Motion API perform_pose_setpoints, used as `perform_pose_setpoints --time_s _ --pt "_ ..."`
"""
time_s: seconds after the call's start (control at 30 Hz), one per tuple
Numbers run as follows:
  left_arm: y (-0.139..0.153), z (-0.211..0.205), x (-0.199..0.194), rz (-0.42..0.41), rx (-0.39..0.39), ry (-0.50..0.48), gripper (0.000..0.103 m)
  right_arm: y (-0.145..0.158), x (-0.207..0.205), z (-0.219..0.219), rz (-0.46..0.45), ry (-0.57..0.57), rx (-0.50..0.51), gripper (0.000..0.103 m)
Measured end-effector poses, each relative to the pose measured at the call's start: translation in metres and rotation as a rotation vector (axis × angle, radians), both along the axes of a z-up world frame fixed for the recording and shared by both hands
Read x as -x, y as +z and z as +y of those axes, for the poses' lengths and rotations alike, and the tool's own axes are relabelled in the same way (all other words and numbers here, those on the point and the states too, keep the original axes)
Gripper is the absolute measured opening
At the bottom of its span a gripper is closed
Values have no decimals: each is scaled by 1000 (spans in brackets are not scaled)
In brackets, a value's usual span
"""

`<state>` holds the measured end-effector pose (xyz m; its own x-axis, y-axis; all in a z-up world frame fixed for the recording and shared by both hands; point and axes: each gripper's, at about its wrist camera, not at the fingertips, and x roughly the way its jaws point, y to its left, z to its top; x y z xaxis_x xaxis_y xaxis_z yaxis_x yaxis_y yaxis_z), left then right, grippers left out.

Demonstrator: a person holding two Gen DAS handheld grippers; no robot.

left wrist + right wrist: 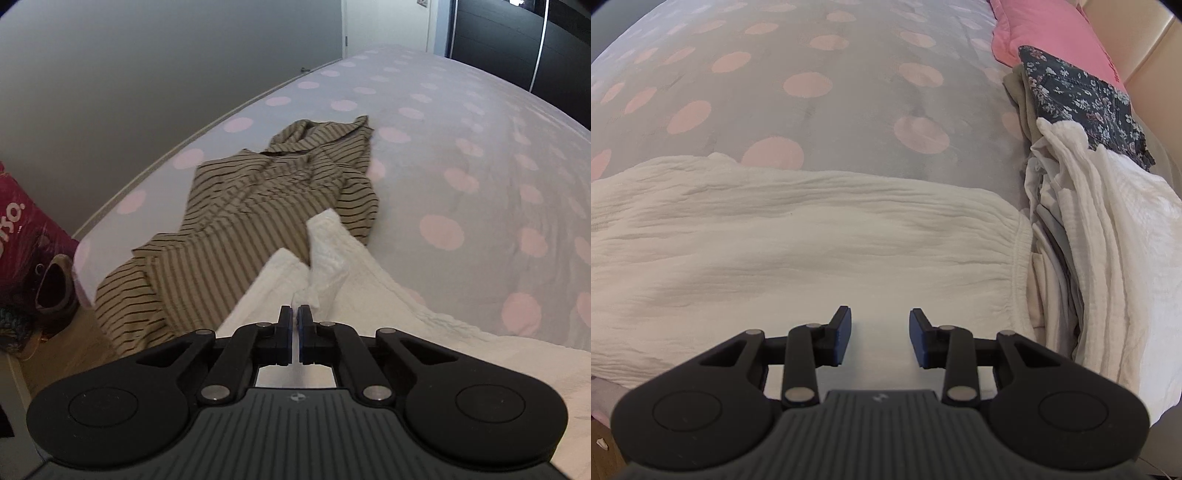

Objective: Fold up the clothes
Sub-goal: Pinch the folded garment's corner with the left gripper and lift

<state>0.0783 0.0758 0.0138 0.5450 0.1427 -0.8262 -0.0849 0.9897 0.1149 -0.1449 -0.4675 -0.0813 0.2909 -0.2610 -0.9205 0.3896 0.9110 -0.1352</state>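
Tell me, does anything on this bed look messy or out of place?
Yes. A striped top lies crumpled near the bed's edge, one end hanging off the side. The left gripper pinches a bunched corner of the white garment. Otherwise nothing looks spilled or damaged.

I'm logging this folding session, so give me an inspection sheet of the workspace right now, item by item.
Surface: bed cover, grey with pink dots, rumpled.
Job's things: white garment spread flat near the front edge; striped garment crumpled beyond it.
Clutter: pile of clothes at the right, a floral garment on top; pink pillow behind.
Grippers: left gripper shut on a raised fold of the white garment; right gripper open, above the white garment, holding nothing.
Cables: nothing seen.
Surroundings: grey wall; magenta bag and a shoe on the floor; dark wardrobe.
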Motion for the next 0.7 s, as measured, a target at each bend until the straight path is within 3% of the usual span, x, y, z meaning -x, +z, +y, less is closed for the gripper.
perform_pose_setpoints --time_s 0.17,0.4,0.53,0.7 --pt "-3 43 7 67 -32 99 1 6 -1 6 -12 9 8 38" --pt "-18 71 19 142 -103 145 1 6 -3 9 -1 2 8 38" --pt "-41 80 15 229 -167 166 1 7 -3 8 -5 1 13 38" --pt "-66 68 9 327 -227 116 2 7 -1 6 -4 -18 14 38"
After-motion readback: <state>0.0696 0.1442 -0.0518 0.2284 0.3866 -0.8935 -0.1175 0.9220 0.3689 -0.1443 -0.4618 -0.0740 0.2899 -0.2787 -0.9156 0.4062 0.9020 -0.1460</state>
